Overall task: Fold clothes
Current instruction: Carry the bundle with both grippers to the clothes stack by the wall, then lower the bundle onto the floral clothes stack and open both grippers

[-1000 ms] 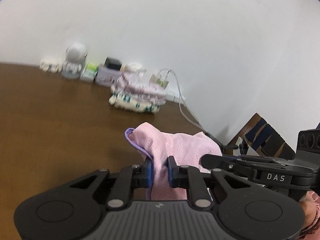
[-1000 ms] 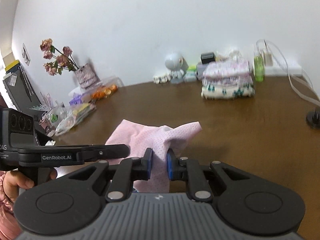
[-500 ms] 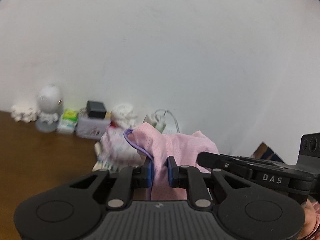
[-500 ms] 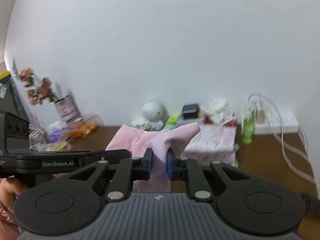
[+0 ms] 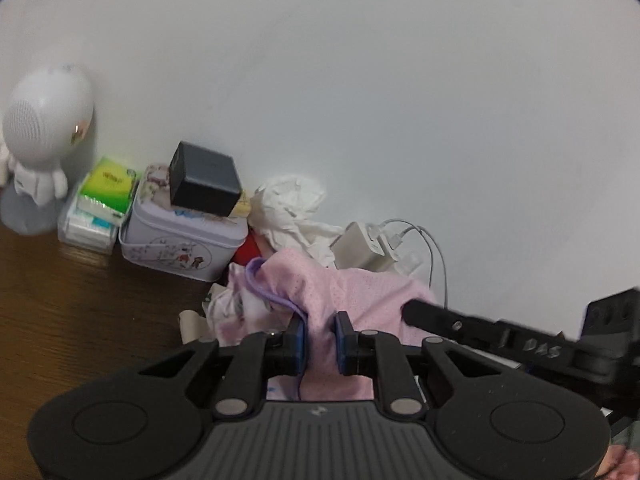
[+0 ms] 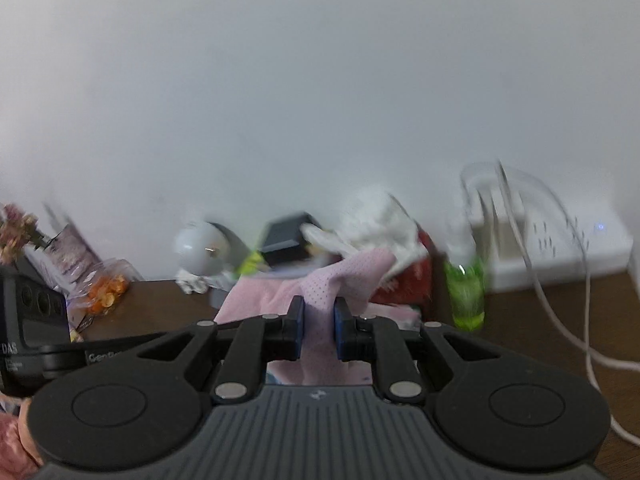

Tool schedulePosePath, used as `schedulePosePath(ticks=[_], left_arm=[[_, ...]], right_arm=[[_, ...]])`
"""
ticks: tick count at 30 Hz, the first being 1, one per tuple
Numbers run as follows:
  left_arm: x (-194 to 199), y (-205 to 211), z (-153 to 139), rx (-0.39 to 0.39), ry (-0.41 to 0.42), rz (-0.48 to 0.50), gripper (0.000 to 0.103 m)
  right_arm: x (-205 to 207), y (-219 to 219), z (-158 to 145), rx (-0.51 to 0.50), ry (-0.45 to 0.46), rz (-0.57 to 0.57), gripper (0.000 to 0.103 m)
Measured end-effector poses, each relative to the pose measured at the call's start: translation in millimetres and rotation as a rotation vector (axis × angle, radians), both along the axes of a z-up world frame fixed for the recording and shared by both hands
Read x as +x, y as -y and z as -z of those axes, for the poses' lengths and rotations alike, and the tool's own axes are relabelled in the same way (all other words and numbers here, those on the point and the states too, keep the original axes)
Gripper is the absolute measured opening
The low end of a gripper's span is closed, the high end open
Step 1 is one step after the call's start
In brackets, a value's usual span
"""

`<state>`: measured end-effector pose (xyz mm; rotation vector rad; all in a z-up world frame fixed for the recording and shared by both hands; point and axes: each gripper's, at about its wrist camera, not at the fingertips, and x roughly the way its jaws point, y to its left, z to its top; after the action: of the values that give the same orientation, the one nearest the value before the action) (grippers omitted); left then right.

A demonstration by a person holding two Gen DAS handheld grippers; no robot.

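soft even light, motion blur

We are in a home: a wooden counter (image 5: 60,300) against a white wall, crowded with a decorated tin (image 5: 180,240), tissue packs (image 5: 100,208), chargers (image 5: 364,246) and dried flowers (image 6: 18,232).

I see the pink garment (image 5: 320,296), a perforated fabric with a purple trim (image 5: 262,288), bunched and lifted off the brown table, above a folded patterned pile by the wall.

Cluttered brown wooden table (image 5: 60,300)
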<state>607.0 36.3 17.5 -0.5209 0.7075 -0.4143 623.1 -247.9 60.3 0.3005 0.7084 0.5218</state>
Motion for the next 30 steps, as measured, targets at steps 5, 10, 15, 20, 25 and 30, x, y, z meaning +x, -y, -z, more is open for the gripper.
schedulePosePath(ticks=[5,10,15,20,25,30], left_arm=[[-2,-1,7,-0.013,0.015,0.01,0.015],[-13,-8,-5,-0.003,0.018,-0.003,0.063],[-34,-15,-36,0.043,0.163,-0.096,0.056],[-31,25,-48,0.186,0.223,-0.082,0.004],[-21,40,-23,0.247,0.176,-0.093,0.003],[-19,35,-4,0.245,0.148,-0.103,0.004]], right_arm=[[2,5,26,0.011,-0.023,-0.003,0.016],[-5,11,15,0.049,-0.013,0.017,0.059],[-26,24,-9,0.035,0.134,0.095,0.06],[-30,-12,-3,-0.043,0.212,0.12,0.017],[-34,-54,27,-0.183,0.246,0.128,0.018],[-39,-66,44,-0.229,0.275,0.12,0.018]])
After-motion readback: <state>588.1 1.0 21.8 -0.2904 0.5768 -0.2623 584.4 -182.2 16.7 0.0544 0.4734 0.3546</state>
